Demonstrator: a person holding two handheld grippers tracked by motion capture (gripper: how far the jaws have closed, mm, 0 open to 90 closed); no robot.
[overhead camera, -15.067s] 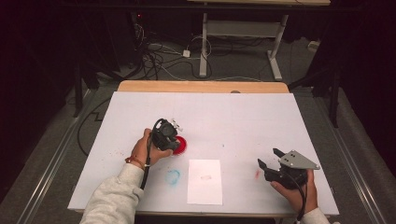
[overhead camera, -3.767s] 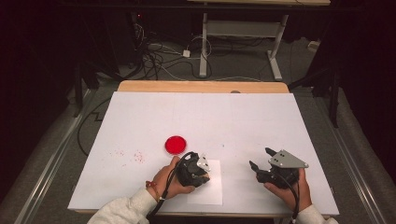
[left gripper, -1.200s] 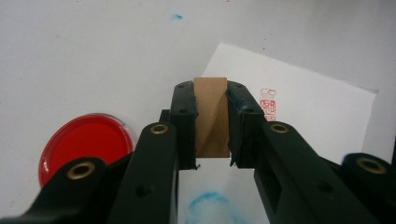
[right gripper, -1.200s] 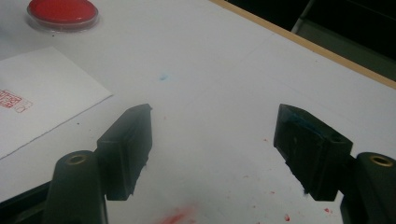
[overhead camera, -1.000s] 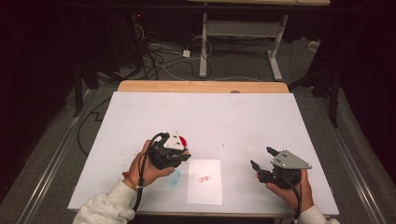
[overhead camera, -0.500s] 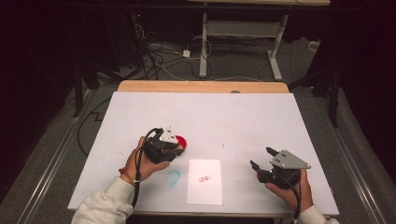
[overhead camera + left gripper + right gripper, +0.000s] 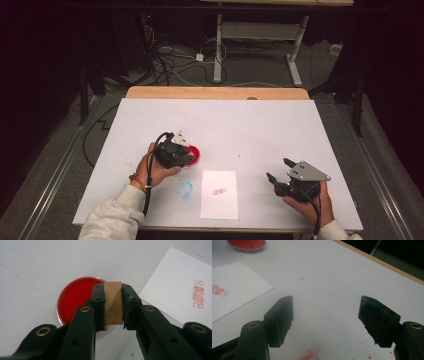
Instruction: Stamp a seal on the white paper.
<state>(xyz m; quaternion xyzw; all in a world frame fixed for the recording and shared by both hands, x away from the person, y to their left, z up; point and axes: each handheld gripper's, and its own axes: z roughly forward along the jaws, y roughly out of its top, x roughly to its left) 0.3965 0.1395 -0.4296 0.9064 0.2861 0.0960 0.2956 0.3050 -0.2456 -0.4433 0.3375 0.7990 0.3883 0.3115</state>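
The left gripper [image 7: 113,305] squeezes a small wooden stamp [image 7: 113,302] right over the round red ink pad [image 7: 75,298] (near the white paper [image 7: 219,195]). The right gripper [image 7: 325,322] rests with its jaws wide apart, holding nothing.

A plain wooden stamp block [image 7: 113,302] stands clamped upright over a round red ink pad [image 7: 75,298].

High view overhead facing forward, gripper views close, low, sharing red ink pad [image 7: 75,300], paper [image 7: 234,287]
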